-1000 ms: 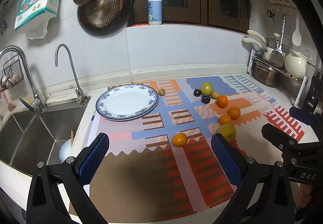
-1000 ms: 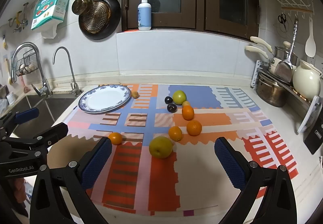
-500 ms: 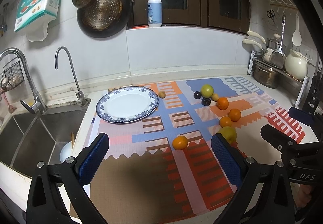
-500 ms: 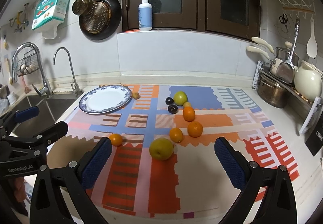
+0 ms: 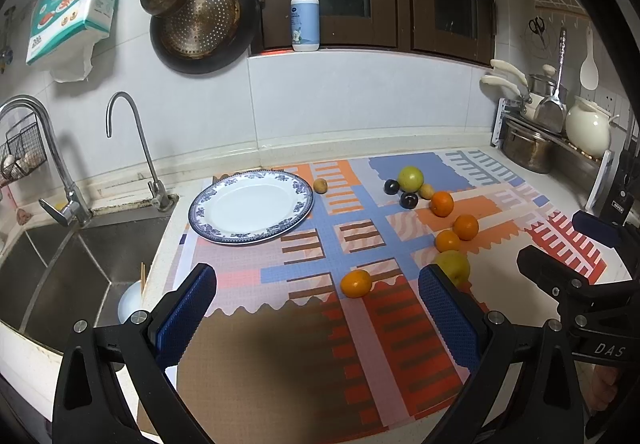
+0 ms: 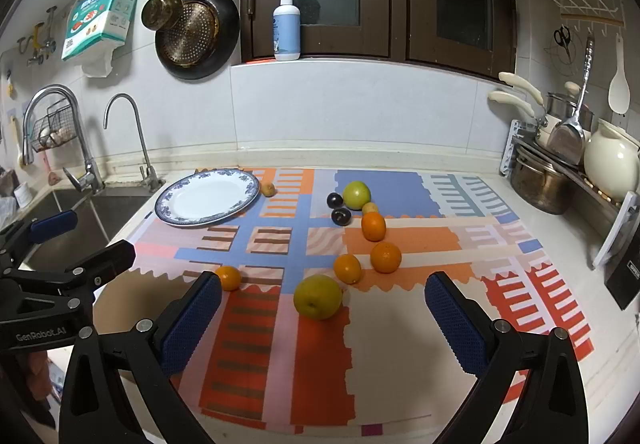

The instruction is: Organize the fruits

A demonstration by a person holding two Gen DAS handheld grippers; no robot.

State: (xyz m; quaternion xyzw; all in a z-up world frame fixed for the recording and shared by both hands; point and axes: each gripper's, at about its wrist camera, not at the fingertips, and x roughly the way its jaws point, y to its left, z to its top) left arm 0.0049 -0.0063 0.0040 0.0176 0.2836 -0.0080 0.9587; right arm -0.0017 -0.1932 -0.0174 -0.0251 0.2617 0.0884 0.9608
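A blue-rimmed white plate (image 5: 251, 206) (image 6: 208, 197) lies bare at the mat's far left. Fruits are scattered on the patterned mat (image 5: 304, 244): several oranges, the nearest orange (image 5: 355, 283) (image 6: 229, 278) alone at the front, a yellow-green apple (image 5: 454, 266) (image 6: 318, 297) close by, a green apple (image 5: 411, 178) (image 6: 357, 195) at the back with two dark plums (image 6: 335, 200) and small brown fruits (image 5: 320, 185). My left gripper (image 5: 316, 308) hovers open in front of the nearest orange. Open too, my right gripper (image 6: 322, 314) hangs just before the yellow-green apple.
A steel sink (image 5: 60, 268) with two faucets (image 5: 132, 148) lies left of the mat. Pots, a white kettle (image 6: 612, 164) and utensils crowd the rack at the right. A pan and strainer (image 5: 200, 20) hang on the wall; a soap bottle (image 5: 305, 20) stands on the sill.
Both grippers drifted back and up slightly, so the fruits look a little farther off. Nothing on the mat moved and both stay open.
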